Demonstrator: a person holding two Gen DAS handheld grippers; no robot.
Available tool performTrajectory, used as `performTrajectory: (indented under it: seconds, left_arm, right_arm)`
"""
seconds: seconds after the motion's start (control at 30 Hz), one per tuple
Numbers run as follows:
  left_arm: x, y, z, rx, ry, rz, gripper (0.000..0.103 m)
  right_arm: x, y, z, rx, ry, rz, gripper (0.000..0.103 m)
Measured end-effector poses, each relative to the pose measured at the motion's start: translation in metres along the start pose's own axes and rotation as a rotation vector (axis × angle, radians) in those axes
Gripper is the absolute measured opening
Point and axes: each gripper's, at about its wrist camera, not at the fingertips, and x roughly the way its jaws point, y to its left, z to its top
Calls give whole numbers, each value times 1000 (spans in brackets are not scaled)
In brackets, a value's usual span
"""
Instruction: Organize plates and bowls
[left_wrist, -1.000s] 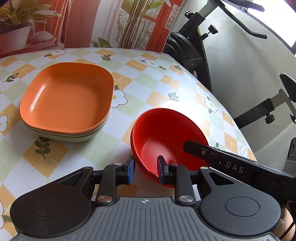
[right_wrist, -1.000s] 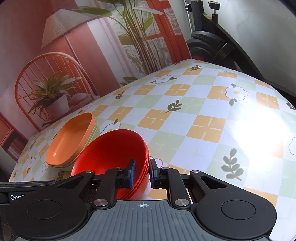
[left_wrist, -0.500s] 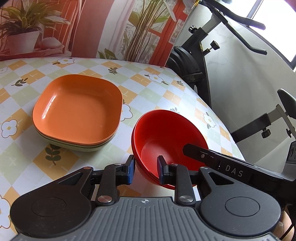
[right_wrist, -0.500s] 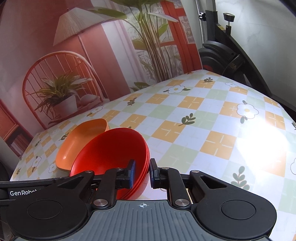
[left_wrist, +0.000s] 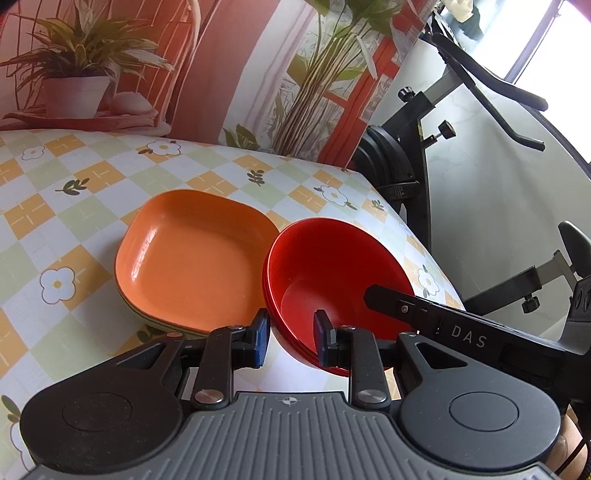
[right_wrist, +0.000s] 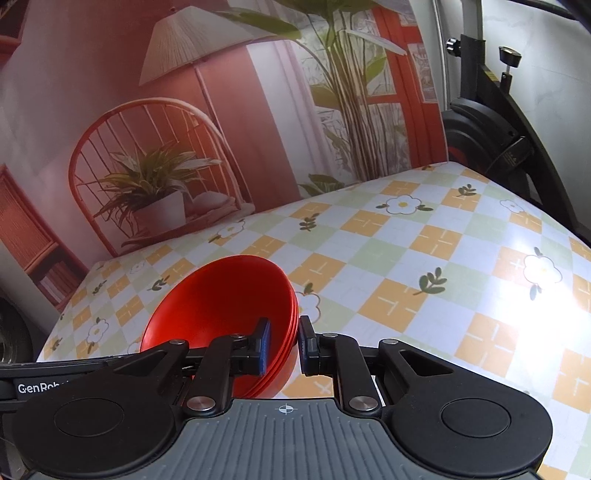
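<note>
A stack of red bowls (left_wrist: 332, 273) hangs tilted between both grippers, above the floral tablecloth. My left gripper (left_wrist: 291, 339) is shut on the near rim, one pad outside the stack and one inside. In the right wrist view my right gripper (right_wrist: 283, 339) is shut on the rim of the red bowls (right_wrist: 221, 295). Its black body (left_wrist: 461, 332) reaches over the bowls' right side in the left wrist view. A stack of orange square plates (left_wrist: 195, 258) over pale green ones lies just left of the bowls, whose rim overlaps the plates' right edge. The plates are hidden in the right wrist view.
The table (left_wrist: 74, 221) has a checked cloth with flowers, and its right edge runs close behind the bowls. A black exercise bike (left_wrist: 424, 155) stands beyond that edge. A printed backdrop with plants and a chair rises behind the table (right_wrist: 443, 277).
Both grippers have lifted with the red bowls and carried them towards the orange plates. The plates have slipped out of sight behind the bowls in the right wrist view.
</note>
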Motion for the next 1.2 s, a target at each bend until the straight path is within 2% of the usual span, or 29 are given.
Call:
performTrajectory:
  seconds: [0.43,0.6,0.93,1.2]
  left_arm:
    - [-40,22,68,36,-114,79,27]
    - [-51,32,83,32,-159,101,27]
    - [-16,59,63,-29,-69,89,27]
    - [9,65,44,-31,5,89,27]
  right_arm:
    - [29,61,65,-69,-65,93,15]
    - [43,78,74,-88,-74,102,15]
    - [80,71,48,-90,9,50,15]
    - [91,57,28,-72,64,27,15]
